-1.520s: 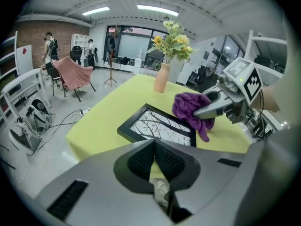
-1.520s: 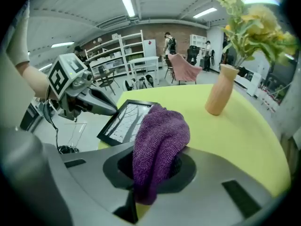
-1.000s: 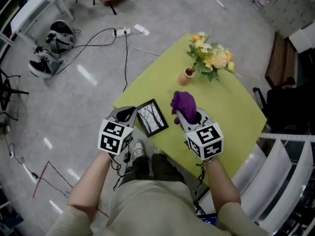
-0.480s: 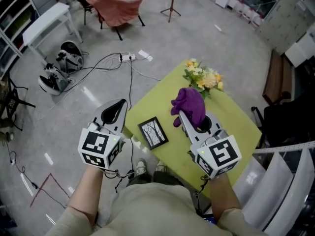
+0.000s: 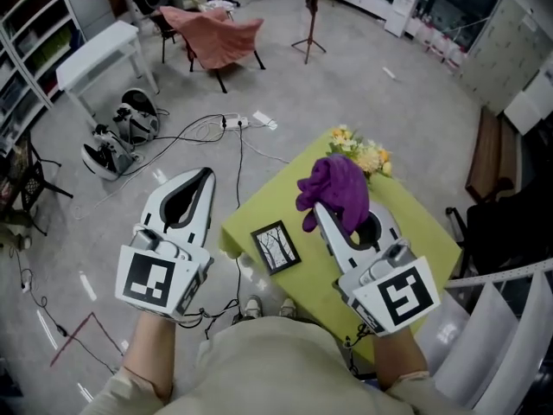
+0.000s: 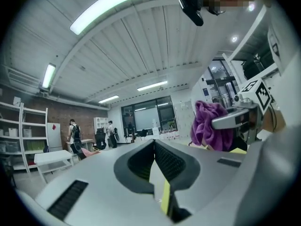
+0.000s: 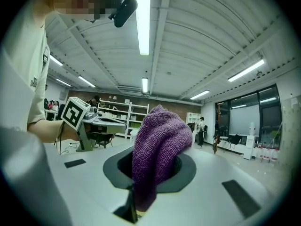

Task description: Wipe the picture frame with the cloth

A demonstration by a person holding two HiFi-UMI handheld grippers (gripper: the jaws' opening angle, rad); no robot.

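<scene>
**Picture frame and cloth.** The picture frame (image 5: 276, 247) lies flat on the yellow-green table (image 5: 410, 232), near its left corner and just inside the near-left edge. It is a dark frame around a pale print of bare branches. Nothing touches it.

The purple cloth (image 5: 335, 188) is pinched between the jaws of the right gripper (image 5: 333, 219). It bunches over the jaw tips and, in the right gripper view, the cloth (image 7: 157, 147) hangs down into the dark throat of the right gripper (image 7: 151, 173). In the head view this gripper is seen over the middle of the table, apart from the frame.

The left gripper (image 5: 200, 184) is seen over the floor, just off the table's left corner. In its own view the left gripper (image 6: 154, 147) has its jaw tips pressed together with nothing between them. The cloth (image 6: 210, 126) shows to its right. Both gripper views take in ceiling lights.

**Surroundings.** A bunch of yellow and white flowers (image 5: 361, 156) stands toward the far corner, partly behind the cloth. On the floor beyond are black cables (image 5: 194, 132), a white bench (image 5: 99, 54) and a chair draped in pink fabric (image 5: 216, 37).
</scene>
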